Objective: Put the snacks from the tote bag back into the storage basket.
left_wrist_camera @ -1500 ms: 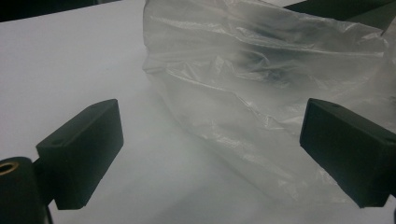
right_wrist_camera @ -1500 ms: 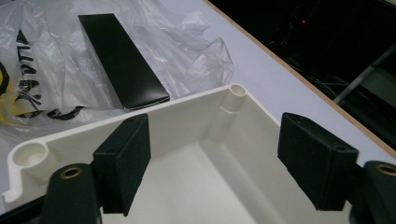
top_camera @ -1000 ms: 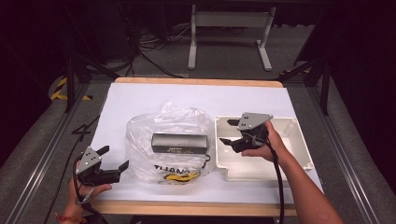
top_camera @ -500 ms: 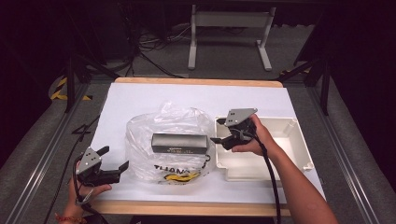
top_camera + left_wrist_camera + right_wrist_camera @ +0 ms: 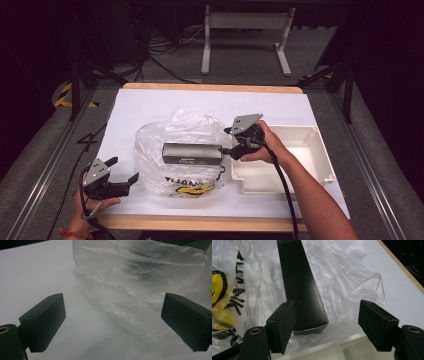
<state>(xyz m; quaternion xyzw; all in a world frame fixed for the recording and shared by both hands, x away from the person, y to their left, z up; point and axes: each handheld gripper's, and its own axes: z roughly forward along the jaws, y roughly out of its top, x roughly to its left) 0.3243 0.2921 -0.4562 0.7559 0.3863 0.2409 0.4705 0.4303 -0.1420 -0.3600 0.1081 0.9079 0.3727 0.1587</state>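
- Black box (image 5: pixel 192 153), long and matte, lies on the crumpled clear plastic bag (image 5: pixel 165 135) mid-table (bag print partly folded, unreadable).
- Right gripper (image 5: pixel 231 149) gapes at the box's end.
- Left gripper (image 5: pixel 126 180) is spread wide beside the bag.

A clear plastic bag (image 5: pixel 182 155) printed with black letters and a yellow mark lies on the white table cover (image 5: pixel 150 107), whose edge shows pale wood. On the bag rests a black box (image 5: pixel 192 153) with a grey top face and a thin white edge at its end. Just right of the bag sits a cream-white tray (image 5: pixel 305 160); both grippers have black jaws and grey top plates.
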